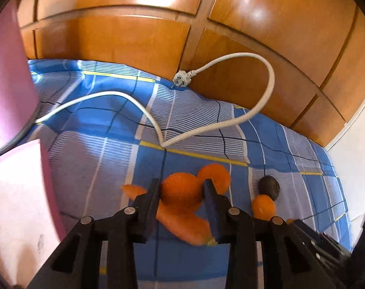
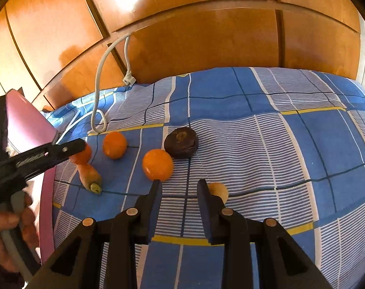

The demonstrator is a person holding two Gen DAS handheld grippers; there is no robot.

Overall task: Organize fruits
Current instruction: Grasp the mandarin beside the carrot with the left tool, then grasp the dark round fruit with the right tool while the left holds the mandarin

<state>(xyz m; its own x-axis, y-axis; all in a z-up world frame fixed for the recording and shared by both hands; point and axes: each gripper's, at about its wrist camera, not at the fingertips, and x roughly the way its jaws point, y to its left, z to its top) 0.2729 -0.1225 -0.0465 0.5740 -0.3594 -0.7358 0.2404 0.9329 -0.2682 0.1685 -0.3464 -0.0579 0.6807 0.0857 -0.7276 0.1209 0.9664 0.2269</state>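
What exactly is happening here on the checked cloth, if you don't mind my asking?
A person is sorting produce with a hand-held tool in each hand. The left tool has its fingers on either side of an orange that sits against a carrot; whether it grips yet is unclear. The right tool hangs open above the blue checked cloth, holding nothing. Two more oranges, a dark round fruit and a pale item lie loose. A pink container sits at the left.

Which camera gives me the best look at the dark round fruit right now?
The right wrist view: the dark round fruit lies whole and unobstructed on the checked sheet, its stem end visible. The left wrist view shows it only small near the right, partly behind an orange.
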